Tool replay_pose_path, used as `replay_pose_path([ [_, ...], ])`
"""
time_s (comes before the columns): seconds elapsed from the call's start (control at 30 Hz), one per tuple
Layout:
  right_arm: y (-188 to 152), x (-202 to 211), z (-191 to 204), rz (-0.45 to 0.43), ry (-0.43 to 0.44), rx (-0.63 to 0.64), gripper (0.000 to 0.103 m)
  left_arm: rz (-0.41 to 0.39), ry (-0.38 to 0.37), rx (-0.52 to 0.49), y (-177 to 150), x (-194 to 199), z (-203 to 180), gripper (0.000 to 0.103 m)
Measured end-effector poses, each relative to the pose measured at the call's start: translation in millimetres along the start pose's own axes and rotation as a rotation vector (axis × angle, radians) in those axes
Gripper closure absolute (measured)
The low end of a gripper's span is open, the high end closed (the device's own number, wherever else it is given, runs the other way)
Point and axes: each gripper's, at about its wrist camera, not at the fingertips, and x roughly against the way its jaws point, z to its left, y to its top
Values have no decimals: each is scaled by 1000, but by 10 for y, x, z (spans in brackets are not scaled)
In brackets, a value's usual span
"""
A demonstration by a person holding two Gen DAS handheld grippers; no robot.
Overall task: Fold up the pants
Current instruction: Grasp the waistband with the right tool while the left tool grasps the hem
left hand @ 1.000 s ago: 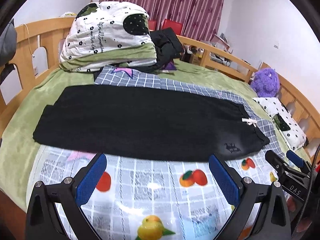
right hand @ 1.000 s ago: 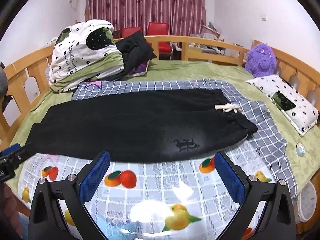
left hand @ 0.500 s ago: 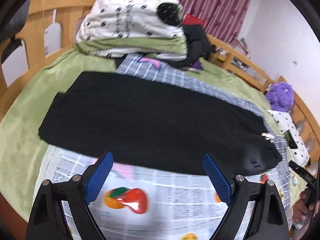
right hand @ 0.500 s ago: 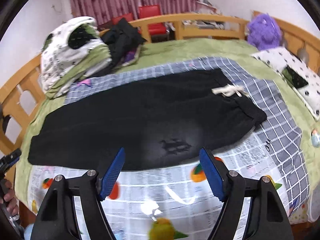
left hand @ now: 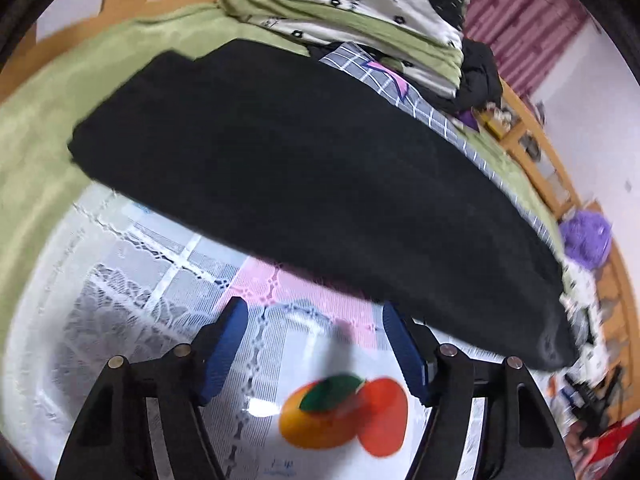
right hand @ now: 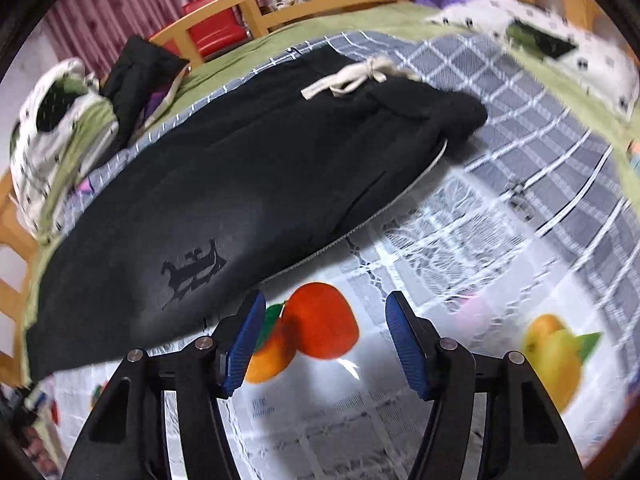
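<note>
My two handheld grippers hover low over a bed, each looking forward along its own blue-padded fingers. The black cotton drawstring pants lie flat across the bed just ahead of both pairs of jaws, already doubled leg on leg, resting partly on a glossy white fruit-print plastic cloth and partly on a grey checked sheet.

Their long axis runs crosswise to my reach — waistband with its cream drawstring bow pointing to my right, leg cuffs to my left. My right gripper sits in front of the hip end, near the small dark printed logo; its jaws stand wide with nothing between them, the near hem just off the left fingertip. My left gripper faces the leg half of the black pants, jaws likewise wide and empty, the near edge just beyond the fingertips.

I judge no fold across the length is begun — each hand is nearest its own end
</note>
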Motion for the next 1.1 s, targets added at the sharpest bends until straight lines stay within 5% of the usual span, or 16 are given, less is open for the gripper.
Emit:
replay_pose_path([
  [0.23,117,-194,-71,-42,88,-97,40,-37,-77,78,115,-186,61,36],
  [0.4,263,-313,-27,-49,136,-115,42,-38,-39,110,251,-314,11,51],
  [0.43,299,-338,3,-49,133,-112,47,-33,-16,113,280,-333,5,66],
  [0.47,332,-366,18,-43,124,-110,68,-29,10,112,308,-342,8,90],
  [0.5,358,-387,52,-28,120,-102,78,-31,43,110,348,-335,13,95],
  [0.8,904,94,538,-169,174,35,84,-163,-67,7,959,160,-312,96],
  [0.93,1368,99,792,-208,201,54,84,-257,-15,-117,1385,143,-696,95],
  [1.1,1813,-148,1099,-248,173,91,84,-294,38,-141,1779,-232,-956,96],
])
